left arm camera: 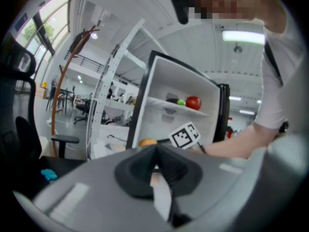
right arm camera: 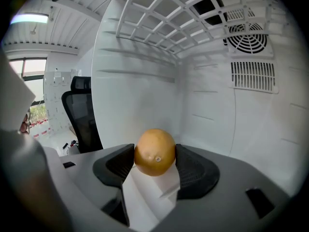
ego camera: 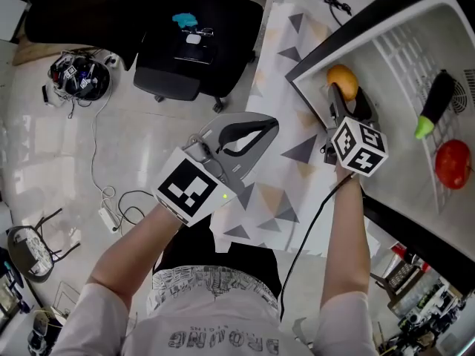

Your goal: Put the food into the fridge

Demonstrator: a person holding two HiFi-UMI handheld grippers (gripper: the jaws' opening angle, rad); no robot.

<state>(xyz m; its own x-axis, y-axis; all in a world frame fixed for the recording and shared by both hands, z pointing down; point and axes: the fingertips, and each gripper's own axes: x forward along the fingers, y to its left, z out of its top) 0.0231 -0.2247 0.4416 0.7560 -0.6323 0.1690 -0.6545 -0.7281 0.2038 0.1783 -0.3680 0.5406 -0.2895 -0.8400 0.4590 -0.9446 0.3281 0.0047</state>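
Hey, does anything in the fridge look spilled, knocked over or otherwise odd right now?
Nothing stands out. The right gripper holds the orange squarely inside the fridge; the tomato and eggplant lie on the shelf, with no spill visible.

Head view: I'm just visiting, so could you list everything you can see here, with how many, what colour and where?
Fridge: one, white with black frame, open, on the right.
Orange: one, orange, in the fridge's lower compartment, between the right gripper's jaws.
Tomato: one, red, on the fridge's wire shelf.
Eggplant: one, dark with green stem, on the same shelf.
Tablecloth: one, white with grey and tan triangles, under the fridge.
Office chair: one, black, top centre.
Cable bundle: one, dark, on the floor at the left.
Left gripper: one, grey, shut and empty, over the tablecloth.
Right gripper: one, grey, closed on the orange.
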